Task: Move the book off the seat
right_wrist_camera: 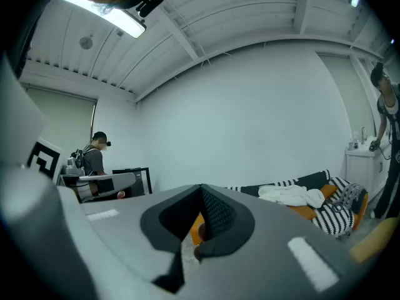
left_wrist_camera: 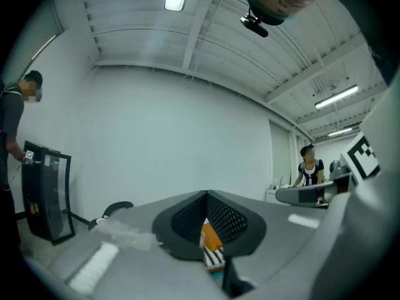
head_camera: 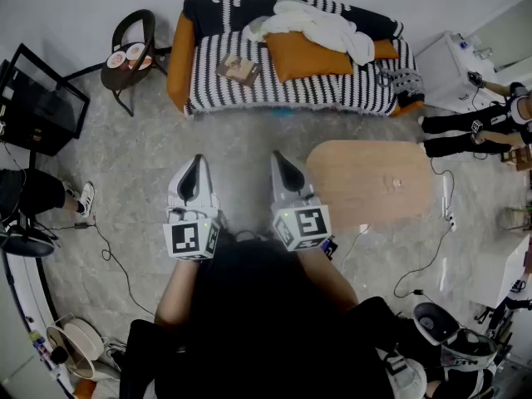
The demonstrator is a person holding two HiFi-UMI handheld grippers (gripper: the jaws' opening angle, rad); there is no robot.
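A brown book lies flat on the left part of the seat of a black-and-white striped sofa at the far side of the room. Both grippers hover over the floor well short of the sofa and point toward it. My left gripper is shut and holds nothing; in the left gripper view its jaws meet, with a sliver of striped sofa showing behind. My right gripper is shut and empty too. In the right gripper view the sofa is at the right; the book is hidden behind that gripper.
An orange cushion and a white cloth lie on the sofa right of the book. An oval wooden table stands at the right, close to my right gripper. A small chair stands left, a person at right. Cables cross the floor.
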